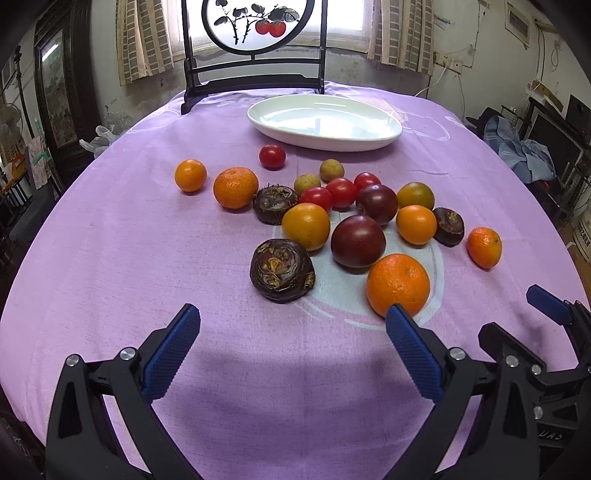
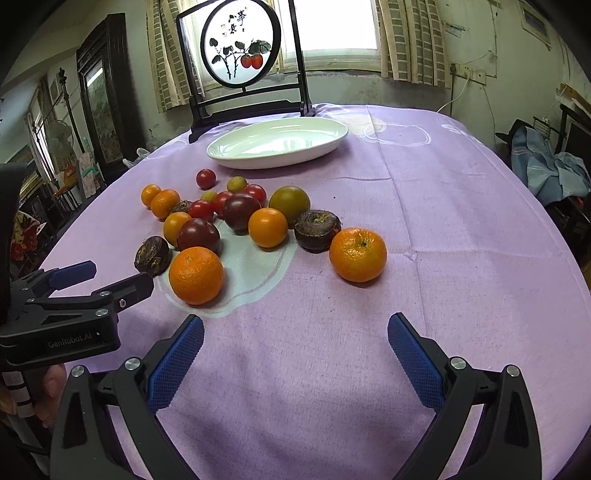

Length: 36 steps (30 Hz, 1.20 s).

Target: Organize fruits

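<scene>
Both tools stood spread and empty low in frame: the left gripper [image 1: 291,325] and the right gripper [image 2: 295,332]. The nearest orange [image 1: 398,285] touched the left one's right fingertip, just ahead at centre-right. Beyond the scattered fruit, the white plate [image 1: 384,138] waited empty, upper centre.

We see a bright window [image 2: 338,29] at the top centre of the frame, flanked by checked curtains [image 2: 413,40]. Beneath it the plaster wall [image 2: 369,88] is stained and worn. At upper left stands a dark wooden cabinet [image 2: 105,92] with a glass door. At far right, blue cloth [image 2: 546,170] lies heaped over dark furniture. A white cable [image 2: 456,94] hangs from a wall socket [image 2: 469,72].
</scene>
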Tool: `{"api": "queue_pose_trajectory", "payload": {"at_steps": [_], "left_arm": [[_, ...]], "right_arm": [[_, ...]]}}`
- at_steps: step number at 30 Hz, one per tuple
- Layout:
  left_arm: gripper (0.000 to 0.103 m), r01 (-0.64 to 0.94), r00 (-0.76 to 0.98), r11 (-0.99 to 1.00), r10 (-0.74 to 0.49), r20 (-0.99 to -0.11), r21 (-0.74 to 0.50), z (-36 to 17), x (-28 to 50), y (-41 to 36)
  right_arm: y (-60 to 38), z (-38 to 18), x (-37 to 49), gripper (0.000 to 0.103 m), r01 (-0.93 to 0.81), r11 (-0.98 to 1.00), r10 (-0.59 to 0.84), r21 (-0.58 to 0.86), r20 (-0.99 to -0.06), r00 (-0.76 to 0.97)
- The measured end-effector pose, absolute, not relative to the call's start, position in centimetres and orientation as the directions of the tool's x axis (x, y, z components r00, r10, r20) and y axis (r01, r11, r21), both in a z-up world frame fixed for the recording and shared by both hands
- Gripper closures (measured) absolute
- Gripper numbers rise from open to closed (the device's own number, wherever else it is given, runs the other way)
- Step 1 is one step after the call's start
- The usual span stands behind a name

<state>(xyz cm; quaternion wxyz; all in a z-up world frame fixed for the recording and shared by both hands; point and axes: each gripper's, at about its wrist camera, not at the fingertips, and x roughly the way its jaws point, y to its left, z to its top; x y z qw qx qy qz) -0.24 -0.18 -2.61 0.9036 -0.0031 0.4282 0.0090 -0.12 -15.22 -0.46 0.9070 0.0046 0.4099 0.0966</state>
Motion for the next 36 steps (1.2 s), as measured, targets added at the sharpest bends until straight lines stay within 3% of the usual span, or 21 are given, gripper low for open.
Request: {"api": "queue_pose_trajectory", "payload": {"at_steps": [36], "left_arm": [[0.005,-0.009,0.624,1.0,0.007,-0.781,0.002,-3.2,-0.15,-0.46]], "right_arm": [[-15.27,-1.08,0.17,0.003,-0.174,0.977,0.205,0.122,-0.758,0.619]]}}
